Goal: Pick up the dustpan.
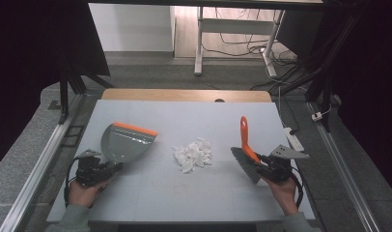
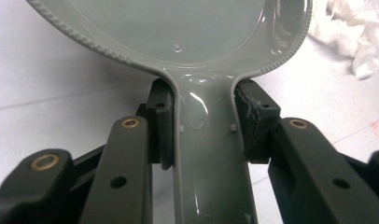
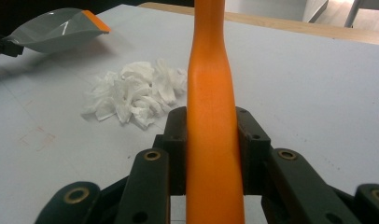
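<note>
A grey dustpan point(image 1: 122, 142) with an orange lip lies on the left of the white table. My left gripper point(image 1: 107, 169) is shut on its handle point(image 2: 211, 154), one pad point(image 2: 255, 119) pressed to each side. On the right, an orange-handled brush point(image 1: 245, 145) with grey bristles is held in my right gripper point(image 1: 266, 166), whose jaws clamp the orange handle point(image 3: 213, 130). Between the two tools sits a heap of white paper scraps point(image 1: 193, 153), also in the right gripper view point(image 3: 134, 95) and at the edge of the left gripper view point(image 2: 353, 32).
The white tabletop point(image 1: 184, 193) ends in a wooden strip point(image 1: 184, 94) at the far side. A white power strip point(image 1: 294, 138) lies off the right edge. Metal rails point(image 1: 44, 159) run along both sides, and desk legs with cables point(image 1: 242, 43) stand beyond.
</note>
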Tool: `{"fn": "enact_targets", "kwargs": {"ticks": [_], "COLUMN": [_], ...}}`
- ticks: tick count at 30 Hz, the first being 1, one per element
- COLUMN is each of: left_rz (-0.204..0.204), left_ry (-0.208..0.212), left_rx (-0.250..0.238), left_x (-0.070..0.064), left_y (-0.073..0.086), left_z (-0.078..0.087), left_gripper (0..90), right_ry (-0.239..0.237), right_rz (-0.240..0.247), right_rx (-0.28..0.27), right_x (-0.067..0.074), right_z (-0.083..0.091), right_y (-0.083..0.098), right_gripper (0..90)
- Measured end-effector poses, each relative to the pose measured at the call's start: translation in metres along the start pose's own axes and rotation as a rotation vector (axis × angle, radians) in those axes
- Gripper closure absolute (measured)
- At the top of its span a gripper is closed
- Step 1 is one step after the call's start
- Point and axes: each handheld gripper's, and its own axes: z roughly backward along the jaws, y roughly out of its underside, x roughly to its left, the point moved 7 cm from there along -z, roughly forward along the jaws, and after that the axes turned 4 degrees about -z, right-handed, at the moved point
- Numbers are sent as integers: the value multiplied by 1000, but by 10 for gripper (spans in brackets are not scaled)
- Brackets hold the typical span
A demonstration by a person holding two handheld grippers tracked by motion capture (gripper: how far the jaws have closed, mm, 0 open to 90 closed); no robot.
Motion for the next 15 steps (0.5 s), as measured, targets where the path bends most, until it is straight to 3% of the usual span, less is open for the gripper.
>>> {"fn": "enact_targets", "kwargs": {"ticks": [15], "left_rz": [-105], "left_ry": [79], "left_rx": [-55], "left_x": [3], "left_y": [-12], "left_z": [9], "left_gripper": [613], "right_ry": [4], "right_rz": [-7], "right_rx": [-11], "right_x": [0], "right_z": [0], "right_y": [-3], "right_gripper": [701]}}
